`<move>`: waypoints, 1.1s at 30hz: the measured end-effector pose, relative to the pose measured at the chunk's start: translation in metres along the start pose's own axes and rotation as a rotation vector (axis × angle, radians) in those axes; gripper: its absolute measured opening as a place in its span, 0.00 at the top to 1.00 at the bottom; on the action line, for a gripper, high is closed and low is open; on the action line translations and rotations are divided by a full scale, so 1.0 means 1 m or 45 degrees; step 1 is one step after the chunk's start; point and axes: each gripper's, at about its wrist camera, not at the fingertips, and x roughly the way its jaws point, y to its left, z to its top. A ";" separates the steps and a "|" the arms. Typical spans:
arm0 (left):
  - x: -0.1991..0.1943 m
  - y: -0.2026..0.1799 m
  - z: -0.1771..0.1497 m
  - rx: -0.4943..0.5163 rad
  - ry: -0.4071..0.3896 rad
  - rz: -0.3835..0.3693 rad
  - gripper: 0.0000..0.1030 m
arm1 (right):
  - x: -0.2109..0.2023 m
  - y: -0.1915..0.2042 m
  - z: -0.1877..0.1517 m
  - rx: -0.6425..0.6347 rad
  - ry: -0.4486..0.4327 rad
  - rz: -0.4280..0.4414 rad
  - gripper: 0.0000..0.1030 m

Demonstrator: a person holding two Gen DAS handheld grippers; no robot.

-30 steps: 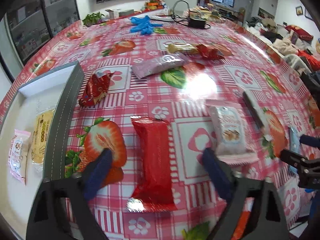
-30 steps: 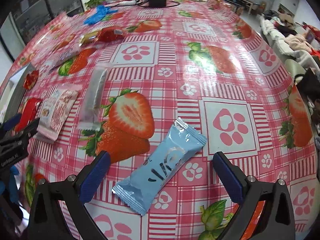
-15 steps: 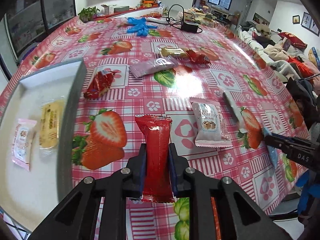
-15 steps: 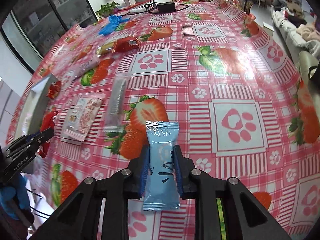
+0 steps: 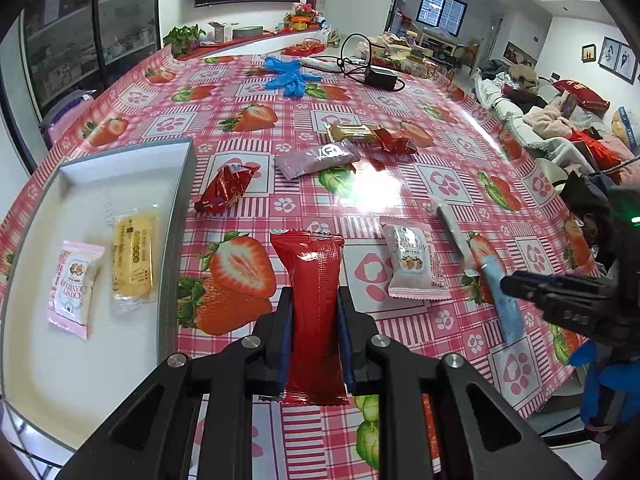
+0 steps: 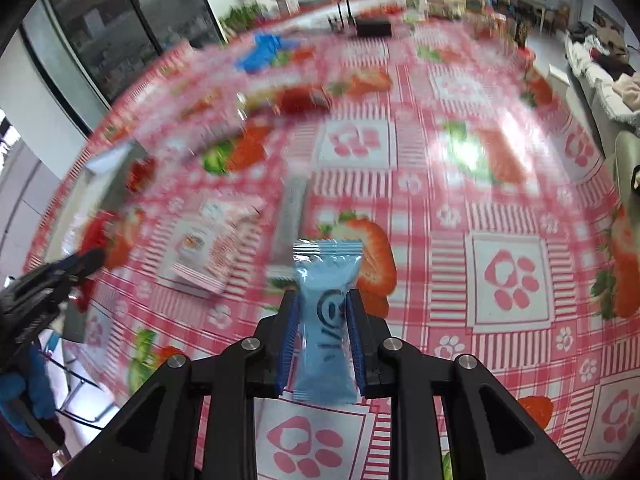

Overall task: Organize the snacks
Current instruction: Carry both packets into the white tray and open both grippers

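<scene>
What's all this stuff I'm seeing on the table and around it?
tray: 1, white with grey rim, left on table
packets in tray: 2, pink and yellow, flat inside
red packet: 1, held in left gripper
light blue packet: 1, held in right gripper
loose snacks: several, pink-white, silver, mauve, red, gold, mid-table
blue gloves: a heap, far end
black adapter: 1, with cable, far end
tablecloth: 1, pink strawberry check
left gripper: black, blue-padded fingers closed
right gripper: black, blue-padded fingers closed
</scene>
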 end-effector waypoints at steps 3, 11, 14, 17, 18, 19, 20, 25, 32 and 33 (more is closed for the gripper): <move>0.000 0.000 -0.002 0.002 0.001 -0.002 0.79 | 0.014 -0.003 -0.005 0.028 0.051 -0.030 0.69; -0.010 0.001 -0.003 0.001 -0.027 -0.020 0.79 | 0.009 0.005 -0.012 -0.011 0.016 -0.038 0.76; -0.017 0.005 0.001 -0.001 -0.034 -0.026 0.79 | -0.005 0.010 -0.008 -0.013 -0.044 0.037 0.76; -0.027 0.013 0.005 -0.014 -0.063 -0.018 0.79 | -0.020 0.028 0.001 -0.064 -0.089 0.088 0.76; -0.032 0.017 0.006 -0.023 -0.075 -0.014 0.79 | -0.024 0.036 0.005 -0.082 -0.100 0.102 0.76; -0.036 0.021 0.007 -0.031 -0.086 -0.009 0.79 | -0.027 0.046 0.009 -0.103 -0.109 0.125 0.76; -0.040 0.026 0.008 -0.040 -0.099 -0.001 0.79 | -0.029 0.055 0.013 -0.121 -0.114 0.145 0.76; -0.060 0.069 0.007 -0.117 -0.162 0.089 0.79 | -0.034 0.113 0.033 -0.238 -0.125 0.262 0.76; -0.063 0.137 -0.006 -0.255 -0.138 0.197 0.79 | -0.018 0.204 0.051 -0.411 -0.084 0.379 0.76; -0.062 0.144 -0.009 -0.267 -0.132 0.212 0.79 | -0.014 0.217 0.052 -0.435 -0.076 0.392 0.76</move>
